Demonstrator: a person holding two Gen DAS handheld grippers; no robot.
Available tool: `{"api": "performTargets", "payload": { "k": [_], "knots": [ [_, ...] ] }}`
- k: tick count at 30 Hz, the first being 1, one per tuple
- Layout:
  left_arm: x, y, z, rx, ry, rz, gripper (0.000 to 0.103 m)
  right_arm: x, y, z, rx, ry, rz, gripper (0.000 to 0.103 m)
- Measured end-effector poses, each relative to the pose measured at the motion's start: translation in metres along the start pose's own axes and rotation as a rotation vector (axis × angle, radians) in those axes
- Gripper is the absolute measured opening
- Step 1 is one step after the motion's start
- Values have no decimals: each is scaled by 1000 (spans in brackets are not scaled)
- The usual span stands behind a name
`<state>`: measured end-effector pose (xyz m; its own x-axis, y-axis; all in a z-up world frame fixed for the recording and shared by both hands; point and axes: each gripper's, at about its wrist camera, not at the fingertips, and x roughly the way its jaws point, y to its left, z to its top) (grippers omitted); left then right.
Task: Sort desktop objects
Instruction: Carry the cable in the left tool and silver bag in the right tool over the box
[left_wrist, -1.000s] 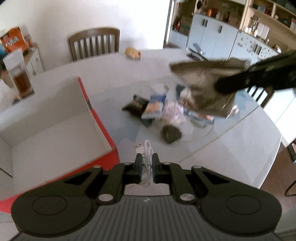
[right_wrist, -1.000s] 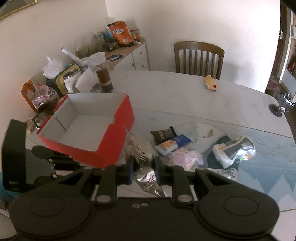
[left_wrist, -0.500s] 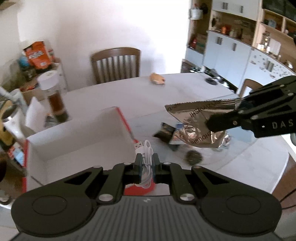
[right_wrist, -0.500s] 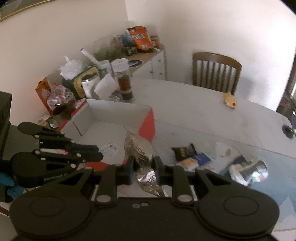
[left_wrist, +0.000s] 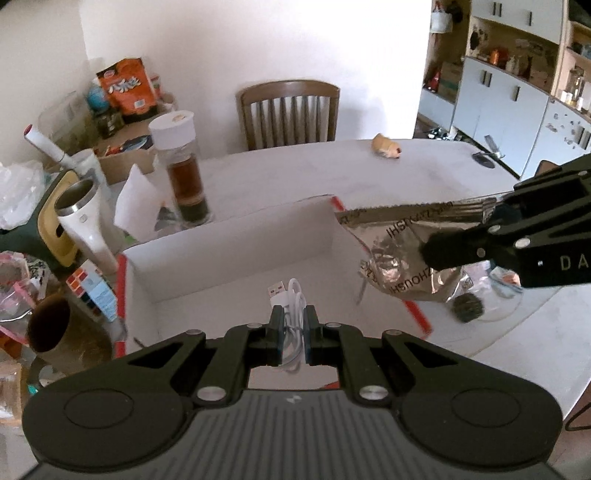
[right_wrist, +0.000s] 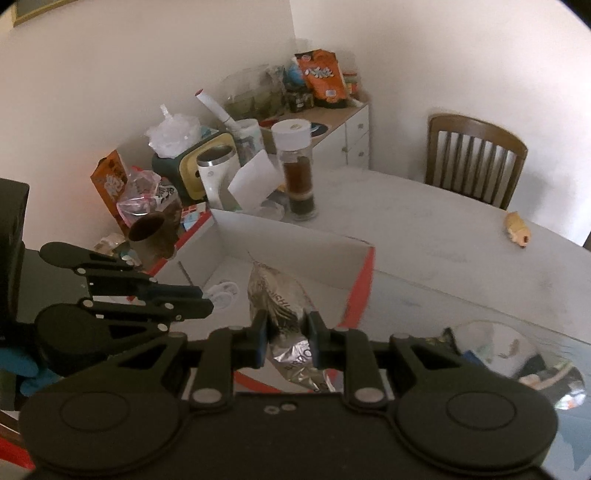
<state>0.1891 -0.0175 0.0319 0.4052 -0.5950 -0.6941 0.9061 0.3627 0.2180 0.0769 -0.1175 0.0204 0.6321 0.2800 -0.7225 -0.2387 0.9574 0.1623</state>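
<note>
Left gripper (left_wrist: 293, 325) clamped tight on a coiled white USB cable (left_wrist: 290, 300), right gripper (right_wrist: 285, 334) pinching a crinkled silver foil packet (right_wrist: 279, 301), both poised over the open red-and-white cardboard box (left_wrist: 236, 254).

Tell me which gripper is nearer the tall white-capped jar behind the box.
Left. The left gripper, shut on the white cable, hangs over the box on the side of the jar. The right gripper, shut on the foil bag, is by the box's opposite corner.
</note>
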Motion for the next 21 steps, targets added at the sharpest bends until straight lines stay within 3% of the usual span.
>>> {"api": "performTargets", "payload": {
  "k": [21],
  "knots": [
    [74,54,0,9,152,6,9,103,17,7,38,173,-10,21]
  ]
}}
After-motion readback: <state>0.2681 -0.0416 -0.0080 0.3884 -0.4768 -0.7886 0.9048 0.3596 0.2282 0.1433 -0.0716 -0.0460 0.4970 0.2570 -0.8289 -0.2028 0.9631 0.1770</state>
